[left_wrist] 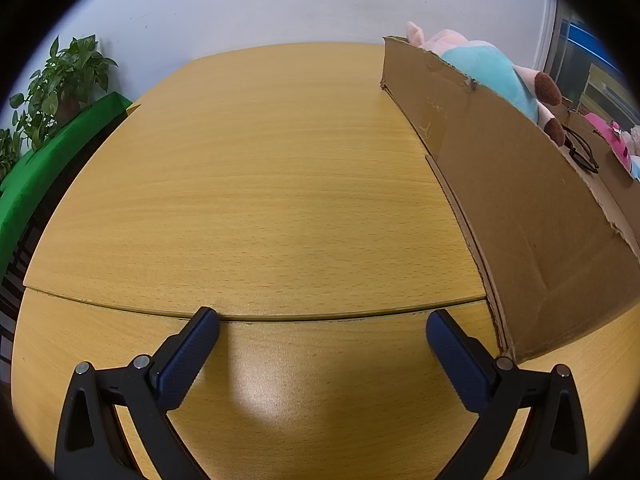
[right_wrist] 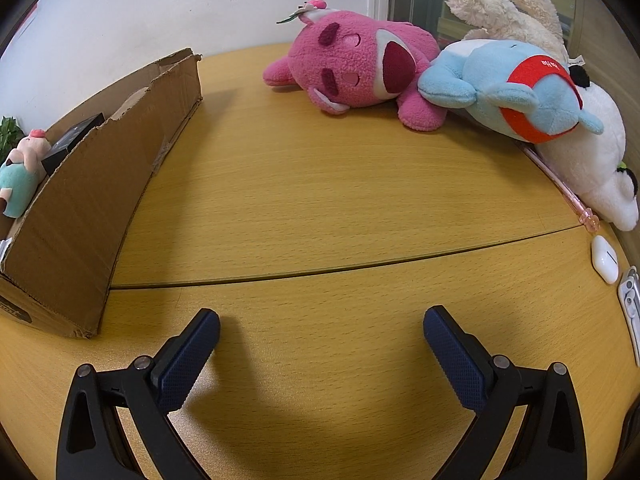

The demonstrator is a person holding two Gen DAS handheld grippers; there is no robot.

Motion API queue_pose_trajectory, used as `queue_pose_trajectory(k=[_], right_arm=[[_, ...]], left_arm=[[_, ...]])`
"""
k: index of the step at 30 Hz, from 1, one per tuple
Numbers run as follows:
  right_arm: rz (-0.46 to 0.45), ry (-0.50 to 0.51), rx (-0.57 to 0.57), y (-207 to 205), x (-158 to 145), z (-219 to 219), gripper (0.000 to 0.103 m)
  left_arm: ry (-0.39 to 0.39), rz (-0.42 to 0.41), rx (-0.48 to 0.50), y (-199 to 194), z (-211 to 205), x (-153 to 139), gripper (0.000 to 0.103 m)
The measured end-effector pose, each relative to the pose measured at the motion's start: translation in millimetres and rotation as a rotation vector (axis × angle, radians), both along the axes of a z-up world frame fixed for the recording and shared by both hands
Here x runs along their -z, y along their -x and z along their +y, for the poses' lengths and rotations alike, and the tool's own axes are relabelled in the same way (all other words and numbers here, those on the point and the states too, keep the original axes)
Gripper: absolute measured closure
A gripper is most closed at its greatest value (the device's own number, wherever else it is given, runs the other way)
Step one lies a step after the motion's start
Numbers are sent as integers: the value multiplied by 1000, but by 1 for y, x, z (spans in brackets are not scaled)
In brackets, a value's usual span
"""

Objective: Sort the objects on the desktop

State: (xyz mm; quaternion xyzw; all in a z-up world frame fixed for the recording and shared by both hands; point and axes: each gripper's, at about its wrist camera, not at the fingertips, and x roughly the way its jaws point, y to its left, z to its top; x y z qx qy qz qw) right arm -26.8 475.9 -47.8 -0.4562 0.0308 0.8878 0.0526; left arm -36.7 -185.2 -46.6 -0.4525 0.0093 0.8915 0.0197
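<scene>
A cardboard box (left_wrist: 520, 200) stands on the wooden desk (left_wrist: 260, 160), to the right of my left gripper (left_wrist: 322, 322), which is open with nothing between its fingers. Inside the box lie a pig plush in a blue dress (left_wrist: 488, 68) and a pair of glasses (left_wrist: 580, 152). In the right wrist view the same box (right_wrist: 88, 200) is on the left, and my right gripper (right_wrist: 321, 320) hangs open over bare desk. At the far right lie a pink bear plush (right_wrist: 360, 68), a light blue plush (right_wrist: 516, 88), a white plush (right_wrist: 592, 168) and a cream plush (right_wrist: 508, 12).
A pink pen (right_wrist: 560, 188), a white earbud case (right_wrist: 605, 258) and a white flat device (right_wrist: 631, 308) lie along the desk's right edge. A potted plant (left_wrist: 60, 84) and a green surface (left_wrist: 52, 160) stand left of the desk. A white wall is behind.
</scene>
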Motion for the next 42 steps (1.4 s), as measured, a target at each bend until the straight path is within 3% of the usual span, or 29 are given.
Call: queue_pose_trajectory(k=[42], right_arm=[[2, 1, 5, -5, -3, -1, 0]], left_arm=[[1, 1, 26, -2, 2, 2, 0]])
